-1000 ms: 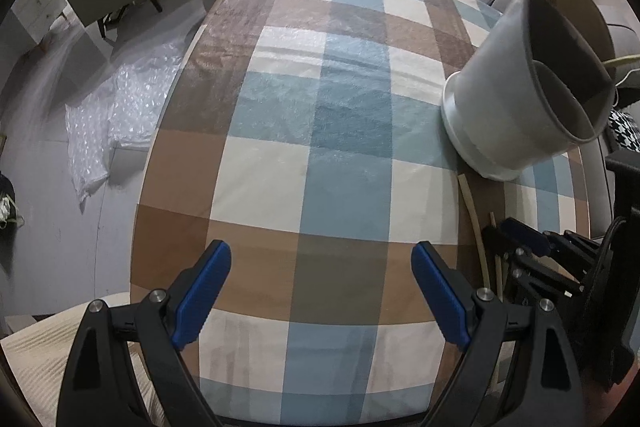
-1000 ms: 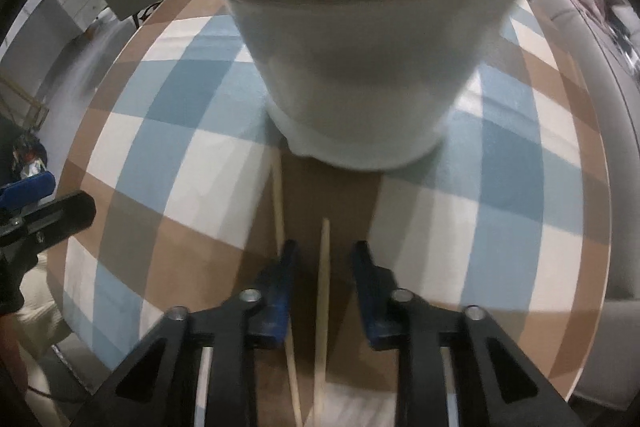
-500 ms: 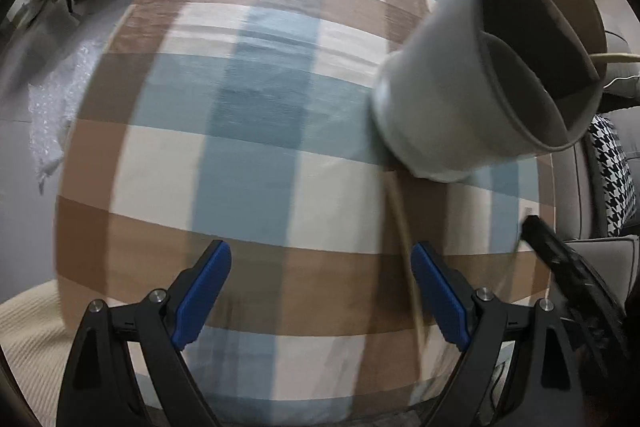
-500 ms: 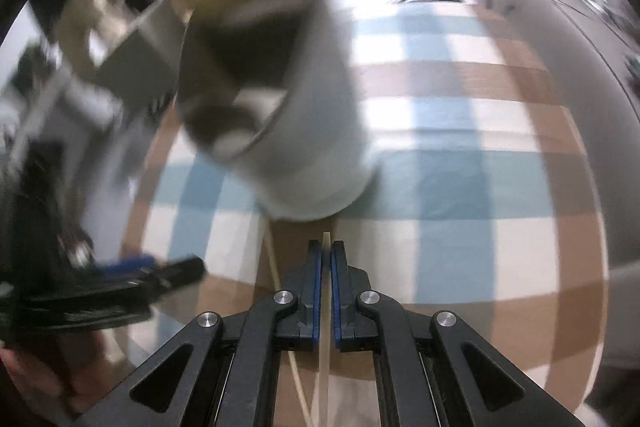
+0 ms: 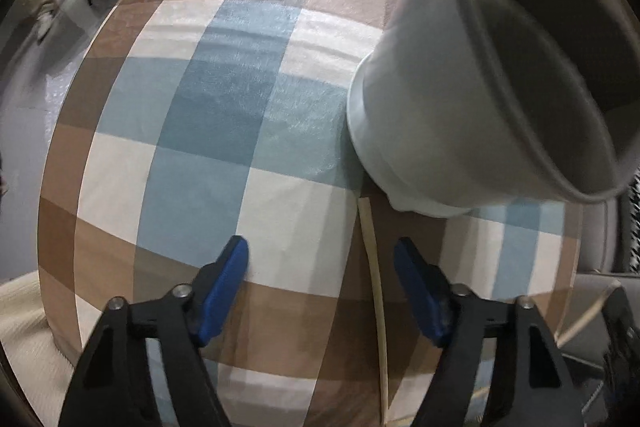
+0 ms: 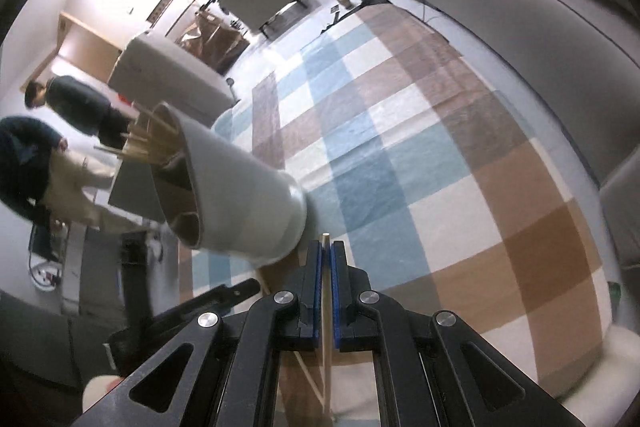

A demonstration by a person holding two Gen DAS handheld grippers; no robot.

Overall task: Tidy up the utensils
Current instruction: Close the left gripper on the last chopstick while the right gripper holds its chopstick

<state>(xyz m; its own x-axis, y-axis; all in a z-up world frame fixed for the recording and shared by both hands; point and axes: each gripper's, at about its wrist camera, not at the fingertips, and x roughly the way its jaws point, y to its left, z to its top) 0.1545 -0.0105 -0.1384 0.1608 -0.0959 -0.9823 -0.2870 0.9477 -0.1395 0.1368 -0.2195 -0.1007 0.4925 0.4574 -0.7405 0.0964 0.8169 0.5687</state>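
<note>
The left gripper (image 5: 320, 259) points down at the tabletop (image 5: 192, 187), which has a cloth with blue, brown and white squares. Its blue fingers (image 5: 224, 283) are spread apart and have just been closing in a bit. A thin wooden chopstick (image 5: 374, 279) lies flat on the cloth between them, nearer the finger on the right side of this view. The fingers do not touch it. One end of this chopstick stops just beside the bottom of the holder (image 5: 460, 99).

The holder is a pale gray cup that stands on the tabletop, near the edge that shows on the right in the left wrist view. Inside it has walls that split it into parts. In the right wrist view, a bunch of other chopsticks (image 6: 150, 143) sticks out of the holder's top.

The right gripper (image 6: 325, 255) has its fingers (image 6: 314, 291) pressed together, and they pinch a second chopstick (image 6: 326, 347). The stick runs straight along the gap between the fingers. Its tip pokes out just past the fingertips, close to the bottom of the holder (image 6: 248, 203). Whether the tip touches the holder, I cannot tell. Another thin stick (image 6: 308, 375) lies on the cloth under this gripper.

A gray sofa (image 6: 540, 39) curves along the far side of the tabletop. Two people (image 6: 68, 107) stand far off in the room.
</note>
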